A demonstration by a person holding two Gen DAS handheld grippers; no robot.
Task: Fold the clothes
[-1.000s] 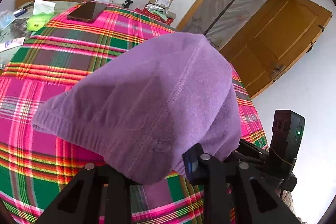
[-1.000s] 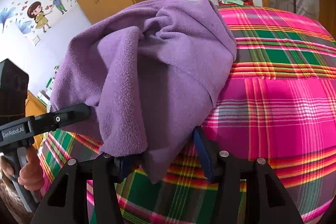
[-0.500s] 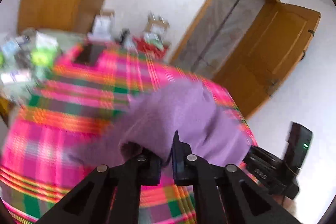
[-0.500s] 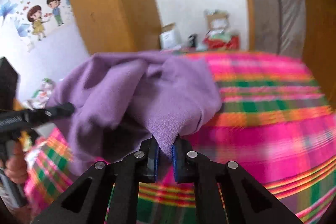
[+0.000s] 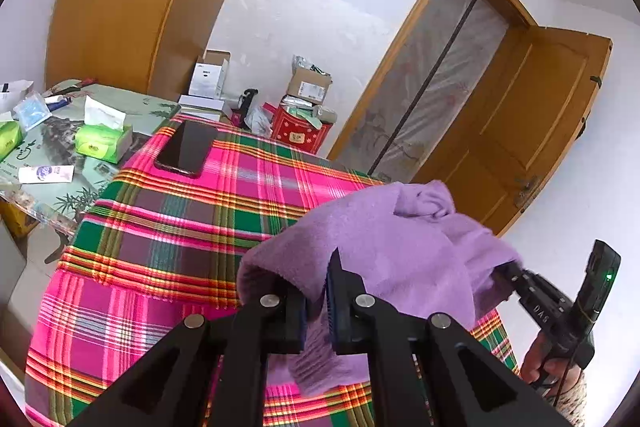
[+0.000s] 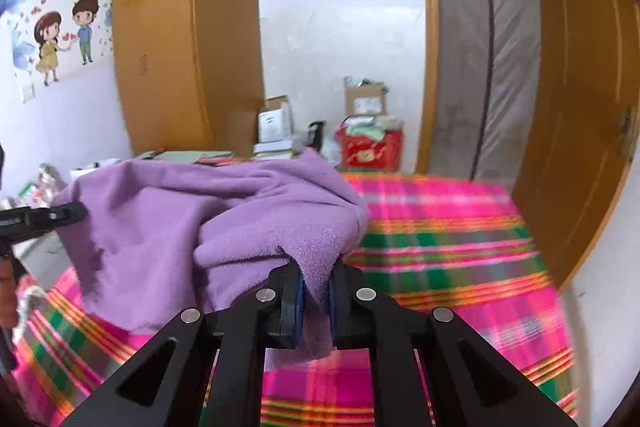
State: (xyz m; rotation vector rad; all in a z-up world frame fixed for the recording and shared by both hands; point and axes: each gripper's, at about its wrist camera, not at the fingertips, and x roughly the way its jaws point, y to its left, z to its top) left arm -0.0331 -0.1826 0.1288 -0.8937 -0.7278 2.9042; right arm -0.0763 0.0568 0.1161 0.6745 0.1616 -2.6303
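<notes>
The purple garment [image 6: 224, 215] is soft, matt fleece with a fuzzy nap, and the plaid tablecloth [image 5: 180, 227] under it is a flat woven cloth in bright pink, green and orange. Both grippers' arms look like matt black plastic set with shiny metal rivets. The phone [image 5: 186, 151] has a glossy black face, and the wardrobe [image 6: 180, 47] is smooth, faintly sheened wood.

A garment [image 5: 384, 251] hangs above the table [image 5: 168, 227], with a phone [image 5: 186, 147] at the table's far end.
</notes>
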